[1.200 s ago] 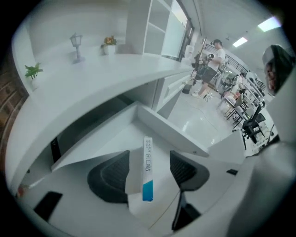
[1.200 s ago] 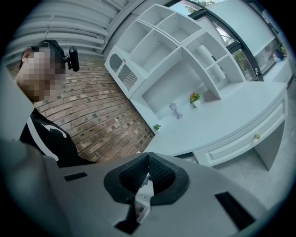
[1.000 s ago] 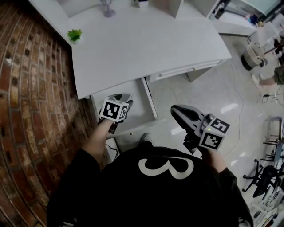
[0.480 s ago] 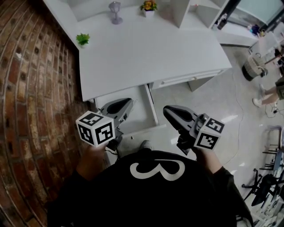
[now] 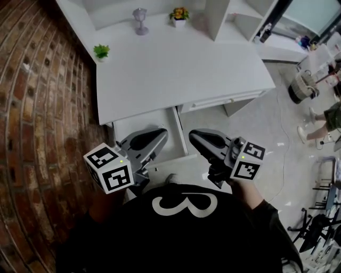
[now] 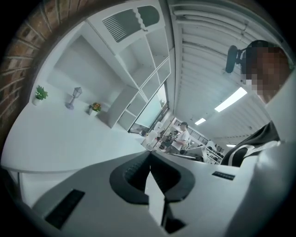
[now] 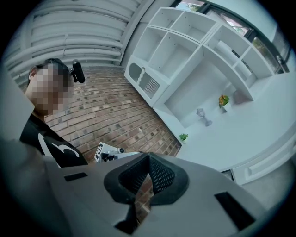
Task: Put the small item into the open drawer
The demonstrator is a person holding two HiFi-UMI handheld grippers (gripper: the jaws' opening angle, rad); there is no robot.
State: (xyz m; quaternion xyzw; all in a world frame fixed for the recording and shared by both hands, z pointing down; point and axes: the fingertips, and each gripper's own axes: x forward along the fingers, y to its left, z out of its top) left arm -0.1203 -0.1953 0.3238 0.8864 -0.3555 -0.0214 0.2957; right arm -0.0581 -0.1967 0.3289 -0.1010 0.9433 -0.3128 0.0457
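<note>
The open drawer (image 5: 123, 129) juts from under the left end of the white desk (image 5: 176, 64); what I see of its floor is bare white. My left gripper (image 5: 161, 133) hangs above the drawer's near half, shut, its jaws meeting with nothing showing between them (image 6: 150, 158). My right gripper (image 5: 193, 135) hovers just right of the drawer's side wall, over the floor, also shut and holding nothing (image 7: 148, 157). No small item shows in any view; the grippers hide part of the drawer.
On the desk's far side stand a small green plant (image 5: 101, 51), a grey goblet-shaped ornament (image 5: 140, 18) and a flower pot (image 5: 179, 15). A shut drawer (image 5: 224, 100) lies right of the open one. A brick wall (image 5: 42, 106) runs along the left; a person (image 5: 325, 117) stands far right.
My left gripper has risen out of the drawer toward the camera, its marker cube now larger and lower left. The right gripper has drifted a little up and left.
</note>
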